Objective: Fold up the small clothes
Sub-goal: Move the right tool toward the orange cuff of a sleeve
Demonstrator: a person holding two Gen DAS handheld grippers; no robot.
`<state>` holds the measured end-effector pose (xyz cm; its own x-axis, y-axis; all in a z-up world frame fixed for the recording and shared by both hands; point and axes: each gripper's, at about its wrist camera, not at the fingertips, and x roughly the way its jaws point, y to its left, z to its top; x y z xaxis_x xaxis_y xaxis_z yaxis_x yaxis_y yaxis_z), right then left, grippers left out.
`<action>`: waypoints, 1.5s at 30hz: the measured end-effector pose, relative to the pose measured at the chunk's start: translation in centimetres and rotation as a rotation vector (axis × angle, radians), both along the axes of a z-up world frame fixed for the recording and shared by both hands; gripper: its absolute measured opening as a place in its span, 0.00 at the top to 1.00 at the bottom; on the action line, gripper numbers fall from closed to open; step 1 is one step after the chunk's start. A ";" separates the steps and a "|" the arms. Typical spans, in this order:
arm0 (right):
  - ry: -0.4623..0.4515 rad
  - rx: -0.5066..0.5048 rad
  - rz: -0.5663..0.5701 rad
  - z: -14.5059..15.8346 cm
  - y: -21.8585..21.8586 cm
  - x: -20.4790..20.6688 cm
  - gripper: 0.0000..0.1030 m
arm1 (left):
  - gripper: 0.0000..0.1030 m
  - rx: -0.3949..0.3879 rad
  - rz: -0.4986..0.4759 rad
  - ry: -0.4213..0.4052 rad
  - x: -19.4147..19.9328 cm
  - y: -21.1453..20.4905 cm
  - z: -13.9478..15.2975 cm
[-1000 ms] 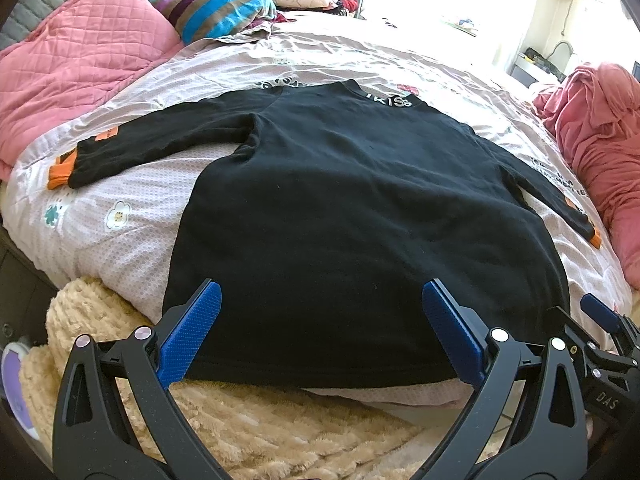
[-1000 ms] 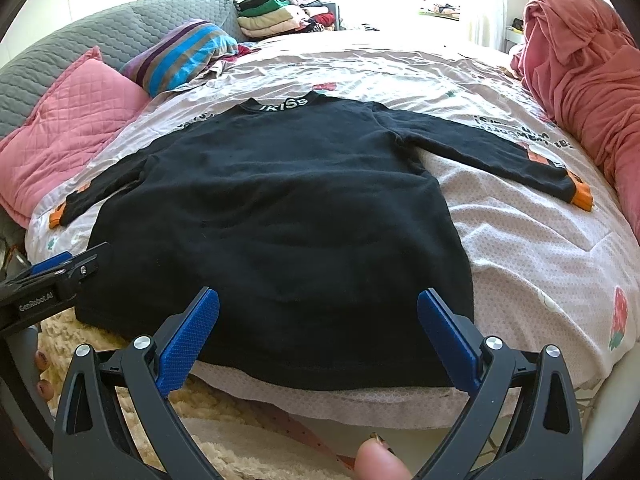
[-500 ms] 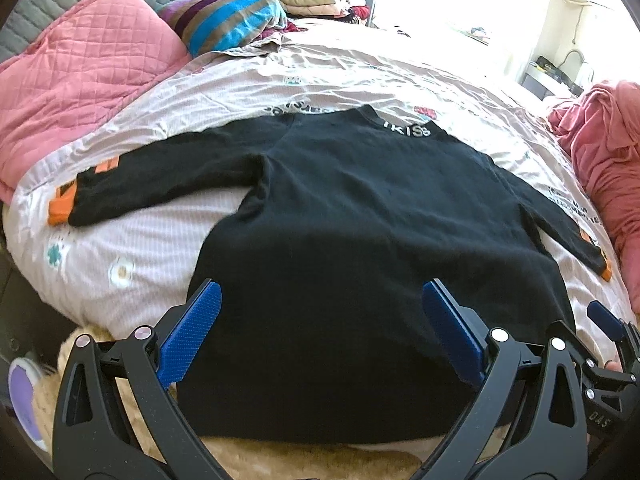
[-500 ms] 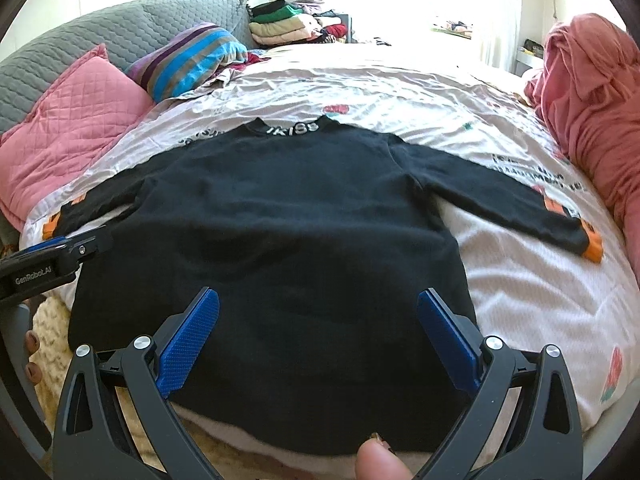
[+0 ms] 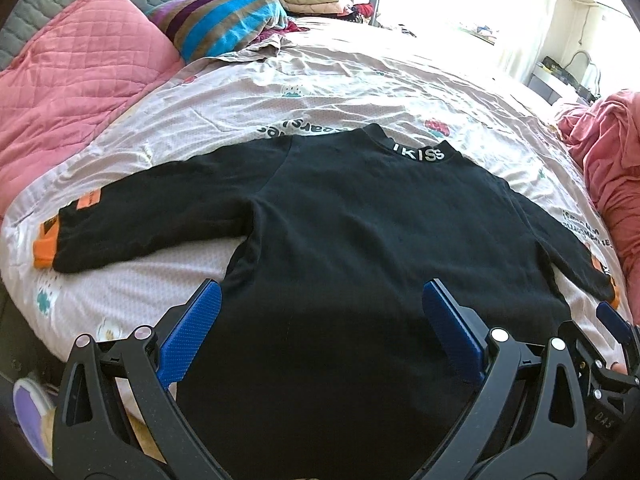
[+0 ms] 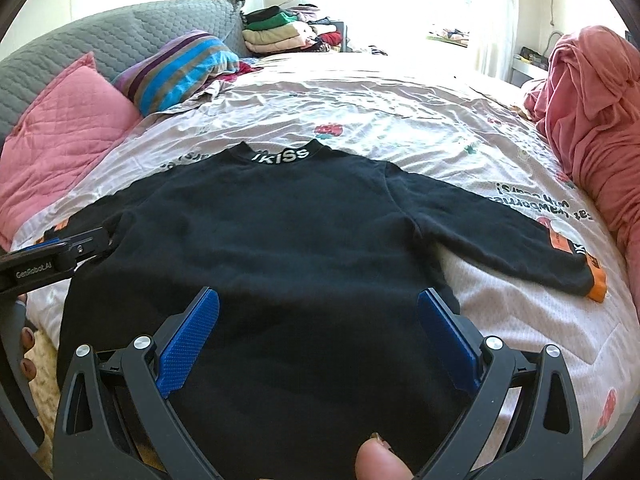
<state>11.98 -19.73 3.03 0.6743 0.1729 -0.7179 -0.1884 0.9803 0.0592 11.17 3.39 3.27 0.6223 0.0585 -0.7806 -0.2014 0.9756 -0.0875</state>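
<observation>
A black long-sleeved sweatshirt (image 5: 360,232) (image 6: 288,232) lies flat on the bed, back up, with white lettering on its collar (image 5: 418,155) (image 6: 282,157) and orange cuffs on both spread sleeves. My left gripper (image 5: 322,300) hovers open over the lower left part of its body, blue pads wide apart, nothing between them. Over the lower right part, my right gripper (image 6: 318,304) is likewise open and holds nothing. The left gripper's tip (image 6: 60,254) shows at the left edge of the right wrist view. The hem is hidden under both grippers.
The bed sheet (image 5: 360,92) is pale with cartoon prints. Pink quilted pillow (image 5: 76,92) and striped cushion (image 5: 224,20) at the far left, folded clothes stack (image 6: 280,32) behind. A pink blanket heap (image 6: 592,112) lies along the right edge. A thumb (image 6: 380,460) shows at bottom.
Both grippers have moved forward over the sweatshirt; the hem and the shaggy rug below the bed have dropped out of sight. Both stayed open.
</observation>
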 end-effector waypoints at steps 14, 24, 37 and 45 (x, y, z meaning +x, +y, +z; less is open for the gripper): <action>0.013 0.026 -0.177 -0.6 -5.2 5.8 0.04 | 0.08 -0.010 -0.053 0.037 6.0 -1.3 -0.8; 0.044 0.020 -0.343 -2.2 -10.7 8.3 0.04 | 0.08 -0.009 -0.083 0.082 9.3 -2.3 -2.5; 0.110 0.035 -0.583 -5.2 -19.0 9.0 0.04 | 0.08 -0.008 -0.106 0.138 12.9 -3.5 -5.4; 0.181 0.083 -0.713 -7.5 -23.9 8.1 0.04 | 0.08 0.012 -0.140 0.168 14.8 -4.9 -6.8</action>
<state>20.11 -43.62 -4.47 0.5152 -0.2045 -0.8323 0.5124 0.8520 0.1078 25.99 -1.48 -3.53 0.4859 -0.0095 -0.8740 -0.0743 0.9959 -0.0521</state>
